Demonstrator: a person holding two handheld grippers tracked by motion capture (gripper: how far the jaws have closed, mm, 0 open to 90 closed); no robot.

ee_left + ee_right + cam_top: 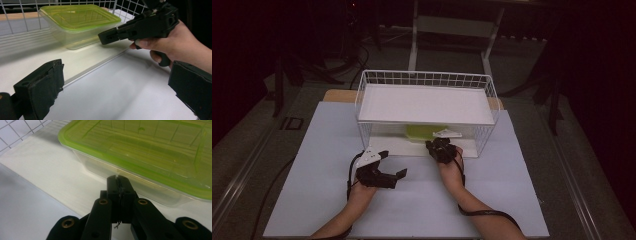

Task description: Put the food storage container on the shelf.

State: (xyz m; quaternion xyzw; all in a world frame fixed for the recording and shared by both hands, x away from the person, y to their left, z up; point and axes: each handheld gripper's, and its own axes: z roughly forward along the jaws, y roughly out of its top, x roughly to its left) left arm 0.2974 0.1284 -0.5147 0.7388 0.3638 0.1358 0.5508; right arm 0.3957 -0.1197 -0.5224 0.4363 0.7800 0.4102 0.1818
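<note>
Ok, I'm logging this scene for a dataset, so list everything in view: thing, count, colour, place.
Table: one, pale blue-white top, under everything.
Wire rack: one, white, far middle of table, with a flat white shelf on top.
Container: one, clear with green lid, on the rack's lower board.
Left tongs: black, open, over the table before the rack.
Right tongs: black, shut, tips at the container's near side.
Hands: two, one on each tongs.

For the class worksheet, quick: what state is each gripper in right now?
Left gripper: open, jaws wide apart, holding nothing.
Right gripper: shut, jaws pressed together, empty, tips just short of the green-lidded box.
</note>
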